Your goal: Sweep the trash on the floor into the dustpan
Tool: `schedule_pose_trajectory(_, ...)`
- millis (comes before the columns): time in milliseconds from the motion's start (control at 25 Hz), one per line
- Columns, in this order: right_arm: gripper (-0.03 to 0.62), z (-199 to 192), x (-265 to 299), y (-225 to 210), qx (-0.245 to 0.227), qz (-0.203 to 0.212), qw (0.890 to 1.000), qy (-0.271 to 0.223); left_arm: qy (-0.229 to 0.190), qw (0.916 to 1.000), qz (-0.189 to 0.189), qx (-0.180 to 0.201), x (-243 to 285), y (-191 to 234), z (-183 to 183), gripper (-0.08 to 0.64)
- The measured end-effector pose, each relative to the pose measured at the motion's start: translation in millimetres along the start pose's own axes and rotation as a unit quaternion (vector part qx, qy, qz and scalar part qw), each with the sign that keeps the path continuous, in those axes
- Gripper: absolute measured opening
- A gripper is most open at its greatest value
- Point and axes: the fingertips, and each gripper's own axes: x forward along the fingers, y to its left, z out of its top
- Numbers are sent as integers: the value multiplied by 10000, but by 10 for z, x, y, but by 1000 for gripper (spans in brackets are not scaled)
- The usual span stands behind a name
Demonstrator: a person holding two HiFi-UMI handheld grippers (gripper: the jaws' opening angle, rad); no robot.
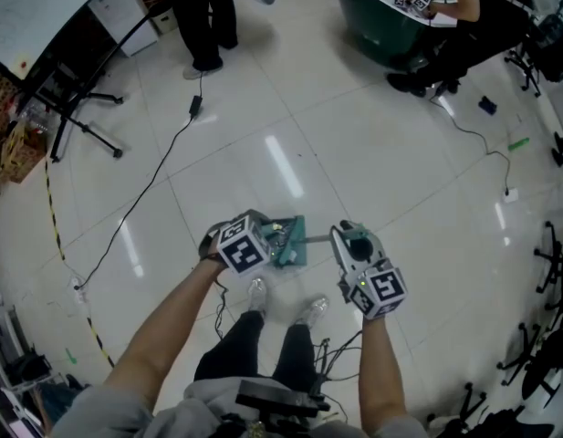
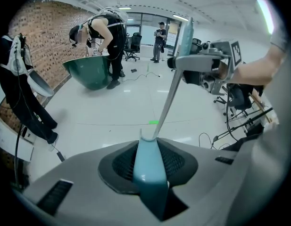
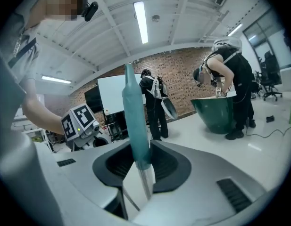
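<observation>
While the left gripper [image 1: 263, 237] is clamping the dustpan handle [image 2: 147, 159] and the right gripper [image 1: 351, 243] the broom handle [image 3: 135, 121], the 2 pairs of jaws partly closed, the broom shaft [image 1: 319, 238] is running sideways from the dustpan [image 1: 288, 242], beside the left gripper, to the right jaws.

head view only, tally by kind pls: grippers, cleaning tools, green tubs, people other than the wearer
grippers: 2 (left gripper, right gripper)
dustpan: 1, held by the left
broom: 1, held by the right
green tub: 1
other people: 2 (standing person, person at the tub)
total: 7
</observation>
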Motion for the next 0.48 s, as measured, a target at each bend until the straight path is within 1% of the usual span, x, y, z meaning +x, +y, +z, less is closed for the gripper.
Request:
schedule_pose_trajectory(120,97,248,-313,-101,-105,-359,9992,-114,-176,9998,52,-82,-2,-40,106,101)
schedule_pose_trajectory(240,95,432,-548,-164,-196,-707,9971,-206,-386,9987,154,-303,55,-85,253,101)
schedule_pose_trajectory(360,94,573,-710,-267,-221,-1098,9932,-323,-585,9968,251,-487,203,-122,421,102)
schedule_pose_trajectory(480,94,697,-843,-380,-254,-1444,9882,-436,-798,9953,211,-515,367,-220,642,103)
